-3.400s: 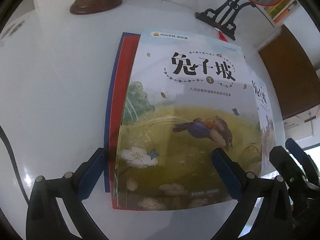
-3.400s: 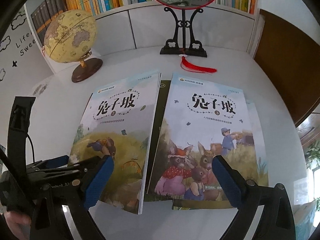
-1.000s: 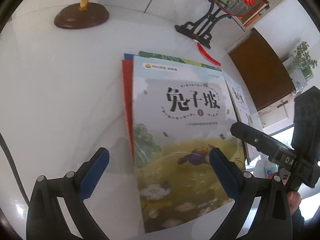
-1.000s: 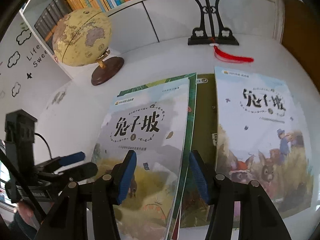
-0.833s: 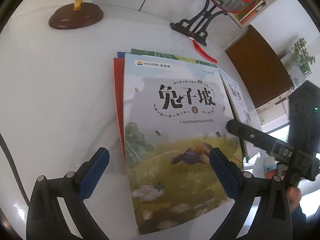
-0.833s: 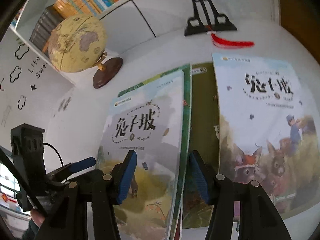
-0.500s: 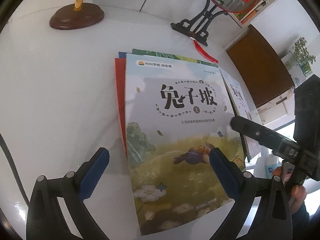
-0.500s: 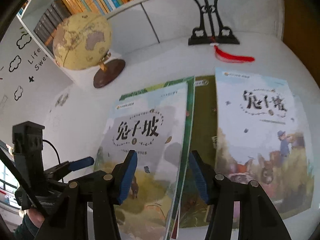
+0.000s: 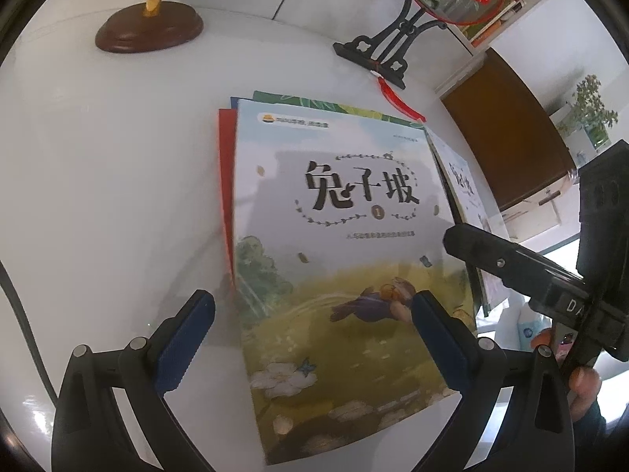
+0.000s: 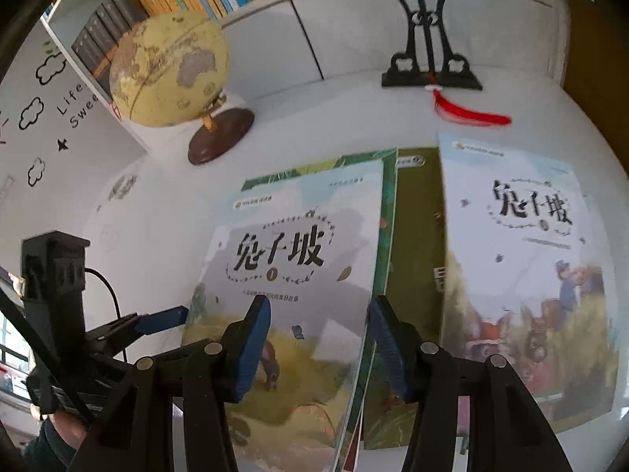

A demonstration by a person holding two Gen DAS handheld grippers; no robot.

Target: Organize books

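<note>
On the white round table (image 9: 98,181) lies a stack of thin picture books. The top book (image 9: 346,259) is a light-blue-and-meadow volume numbered 1, its Chinese title running across the upper half. Its long axis runs away from the cameras, the title end toward the globe (image 10: 169,70) and the black fan stand (image 10: 430,70) at the far side, the flowered bottom edge nearest. Beneath it, a red cover (image 9: 226,181) shows along the left edge and a green leafy cover (image 9: 338,106) peeks out along the top. In the right wrist view the top book's right side looks lifted off the green cover (image 10: 387,232) below it.

Just beside the stack to the right lies a second book (image 10: 523,267) of the same series, with rabbits on its cover, its long axis roughly parallel to the first and its title end also away. It rests partly on an olive-green book (image 10: 416,236).

The left gripper (image 9: 310,334) hovers over the near part of the top book with its blue pads wide, touching nothing. The right gripper (image 10: 320,346) has its fingers fairly narrow and closing, with the raised right edge of the top book between them; whether the pads press on it cannot be told.
</note>
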